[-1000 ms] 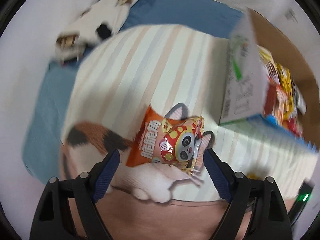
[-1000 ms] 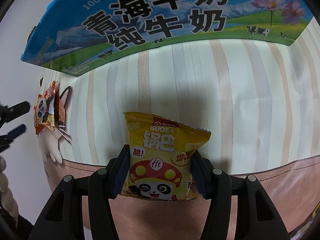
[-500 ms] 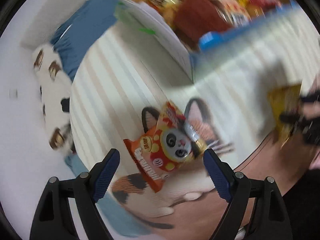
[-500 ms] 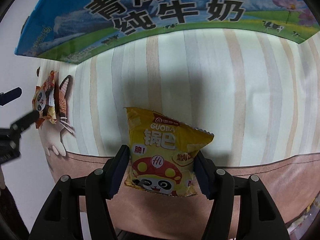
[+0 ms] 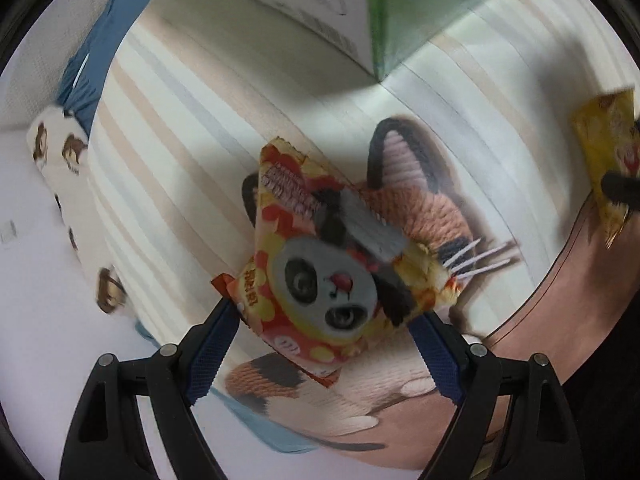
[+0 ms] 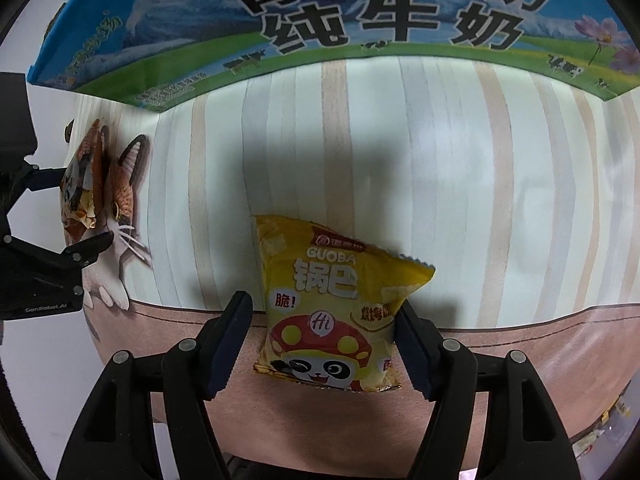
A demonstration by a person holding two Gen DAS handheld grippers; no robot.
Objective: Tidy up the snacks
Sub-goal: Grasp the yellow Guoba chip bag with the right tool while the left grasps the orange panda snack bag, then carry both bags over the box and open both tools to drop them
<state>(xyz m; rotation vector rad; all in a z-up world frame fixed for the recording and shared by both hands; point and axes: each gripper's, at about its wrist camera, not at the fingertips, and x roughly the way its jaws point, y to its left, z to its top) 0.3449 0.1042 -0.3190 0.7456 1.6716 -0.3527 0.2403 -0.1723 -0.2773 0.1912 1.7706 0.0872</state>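
Note:
An orange panda snack bag (image 5: 320,280) lies on the striped cat mat (image 5: 180,140), close in and between the fingers of my left gripper (image 5: 324,344), which stands open and straddles it. From the right wrist view the same bag (image 6: 78,196) and left gripper (image 6: 68,208) show at the far left. A yellow Guoba snack bag (image 6: 336,312) rests on the mat between the fingers of my right gripper (image 6: 324,340). Its jaws are opening, and a gap shows at the left pad. The yellow bag (image 5: 604,152) also appears at the left view's right edge.
A blue and green milk carton box (image 6: 360,20) stands on the mat just beyond the yellow bag; its corner (image 5: 376,40) rises behind the orange bag. A patterned cushion (image 5: 60,152) and blue cloth (image 5: 92,68) lie off the mat's left side.
My left gripper rolled and came down over the orange bag, which now looms large between its fingers. My right gripper's jaws widened and let go of the yellow bag.

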